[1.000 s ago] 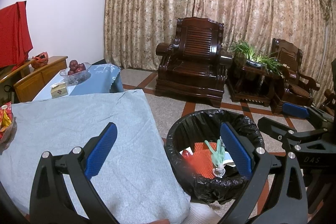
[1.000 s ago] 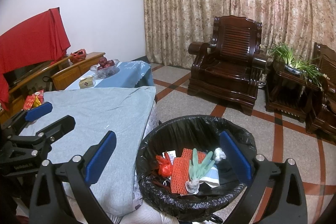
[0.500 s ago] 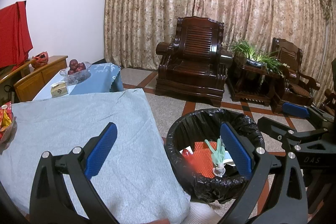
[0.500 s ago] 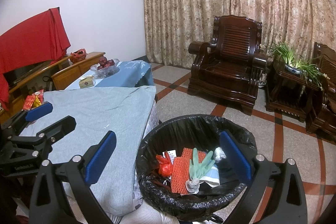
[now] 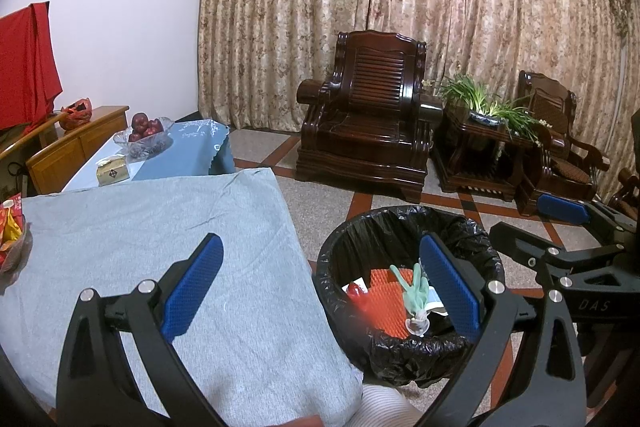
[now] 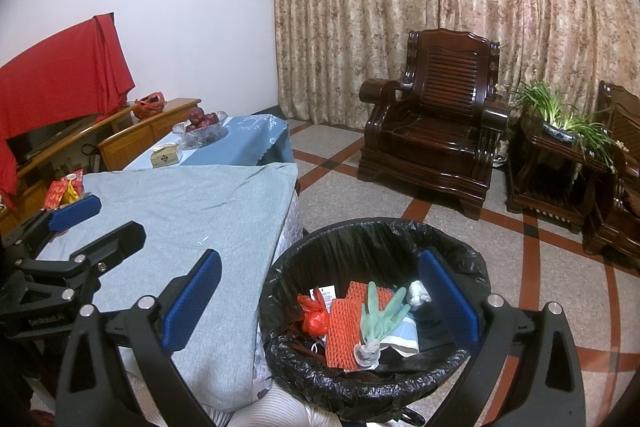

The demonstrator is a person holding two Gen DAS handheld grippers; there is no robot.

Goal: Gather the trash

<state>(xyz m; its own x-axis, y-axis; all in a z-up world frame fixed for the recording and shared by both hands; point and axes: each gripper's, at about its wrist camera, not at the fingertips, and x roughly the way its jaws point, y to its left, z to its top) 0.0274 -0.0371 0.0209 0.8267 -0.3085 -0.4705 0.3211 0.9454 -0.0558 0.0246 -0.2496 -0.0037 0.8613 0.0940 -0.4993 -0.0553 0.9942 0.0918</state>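
- Far across the room I see heavy floral curtains point(image 6: 460, 7), pleated, hanging over a speckled terrazzo floor point(image 6: 552, 279) banded with red-brown stripes.
- Against them stands a dark carved wooden armchair point(image 5: 372, 119) with a slatted back and a glossy finish; to its right a matching side table carries a potted plant point(image 5: 488, 105) with long thin leaves.
- Near left, my table is draped in a soft grey cloth point(image 5: 152, 227), faintly creased, its corner hanging down beside the bin.
- Beyond it a blue-covered table holds a glass bowl of red fruit point(image 5: 146, 133) and a small tissue box point(image 5: 113, 170).
- The trash bin point(image 6: 376, 311), round and lined with a crinkly black plastic bag, sits on the floor just right of the grey cloth.
- Inside it lie an orange foam net point(image 6: 344, 327), a pale green rubber glove point(image 6: 380, 315), a red plastic bag point(image 6: 314, 315) and some paper.
- My left gripper point(image 5: 320, 291) has its jaws spread wide, blue ribbed pads bare, gripping nothing, held above the cloth's edge and the bin.
- My right gripper point(image 6: 320, 303) is likewise wide apart and empty, over the bin's rim, touching nothing.
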